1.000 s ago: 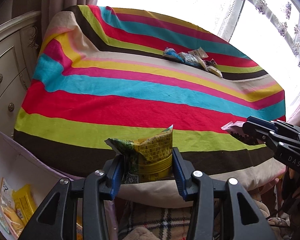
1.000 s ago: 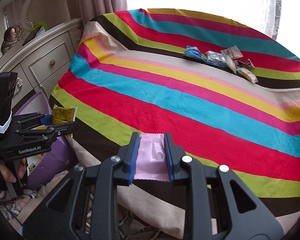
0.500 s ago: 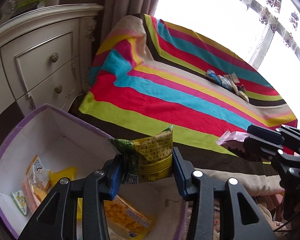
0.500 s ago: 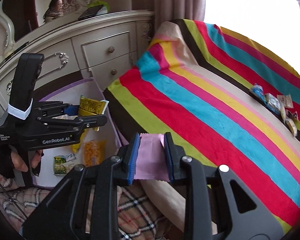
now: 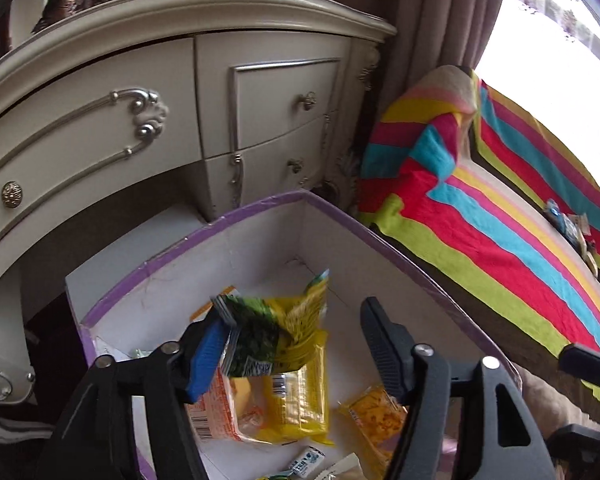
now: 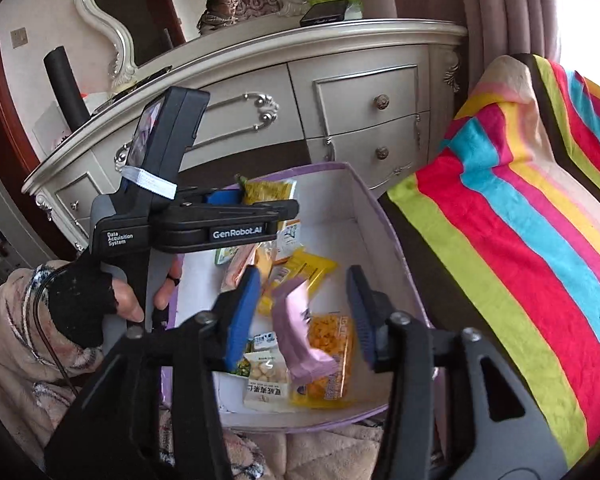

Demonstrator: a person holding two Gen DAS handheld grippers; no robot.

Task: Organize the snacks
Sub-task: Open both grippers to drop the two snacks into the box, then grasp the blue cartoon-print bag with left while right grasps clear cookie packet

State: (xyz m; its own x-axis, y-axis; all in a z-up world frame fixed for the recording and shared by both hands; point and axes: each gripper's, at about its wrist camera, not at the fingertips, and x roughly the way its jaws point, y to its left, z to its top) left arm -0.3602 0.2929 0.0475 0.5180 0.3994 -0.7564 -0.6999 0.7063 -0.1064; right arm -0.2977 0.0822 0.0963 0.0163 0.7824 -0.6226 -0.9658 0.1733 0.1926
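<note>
**Ana:** Left wrist view first: what is the left gripper (image 5: 296, 344) doing over the purple-rimmed box (image 5: 384, 242)?

**Ben:** Letting go. Its jaws have just been opening; the green-and-yellow packet (image 5: 278, 334) sits between them, leaning on the blue pad at nine o'clock, with clear air to the pad at three o'clock. Nothing pinches it now.

**Ana:** Why there?

**Ben:** The gripper tilts down over the box so the packet should land on the snacks already lying inside, the yellow and orange bags at six o'clock.

**Ana:** And the right wrist view?

**Ben:** Same idea. The right gripper (image 6: 302, 314) has just been opening too. The pink packet (image 6: 300, 336) hangs crooked between the spread pads, touching neither that I can see, above the orange-filled bag (image 6: 330, 356) in the box.

**Ana:** Anything left to collect?

**Ben:** A small cluster of snacks (image 5: 572, 232) on the striped blanket (image 5: 500, 240), at three o'clock, well apart from the box. I judge those come next.

**Ana:** Risk?

**Ben:** The pink packet is near the box's near rim; it could catch there.
</note>
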